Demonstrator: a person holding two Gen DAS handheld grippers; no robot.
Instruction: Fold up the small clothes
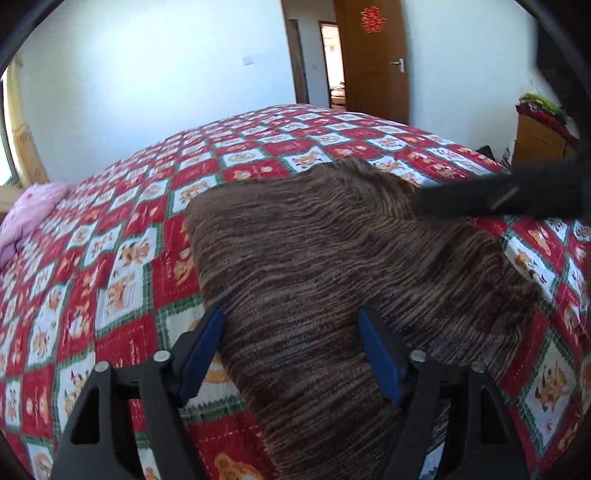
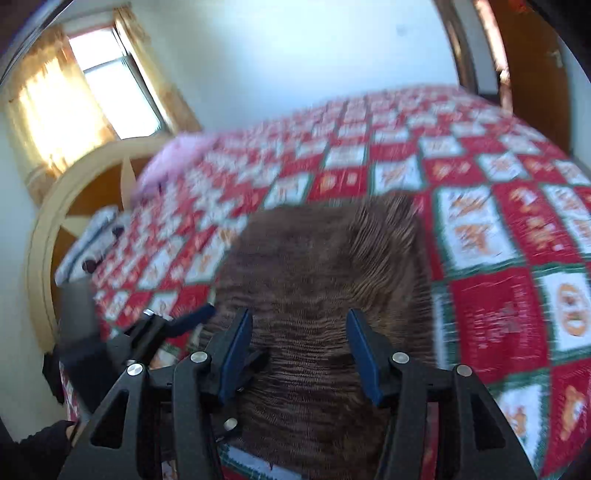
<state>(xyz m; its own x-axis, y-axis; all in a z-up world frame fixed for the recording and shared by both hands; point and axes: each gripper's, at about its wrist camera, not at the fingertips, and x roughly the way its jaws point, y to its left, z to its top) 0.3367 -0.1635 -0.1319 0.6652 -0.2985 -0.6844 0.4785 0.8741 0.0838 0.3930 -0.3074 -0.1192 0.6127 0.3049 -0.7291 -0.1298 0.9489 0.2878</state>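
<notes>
Brown knit garment (image 1: pixel 332 251) on quilt (image 1: pixel 110 258) — jaws apart; unheld

A red paper-cut sign (image 1: pixel 370 19) hangs high on the wooden door (image 1: pixel 373 70) across the room; it looks like the Chinese double-happiness character, though it is too small to read for certain. The red squares of the quilt (image 1: pixel 122 236) on the bed carry small pale lettering beside the bear pictures, but it is too blurred to make out in either view. No other text, brand or number shows.
</notes>
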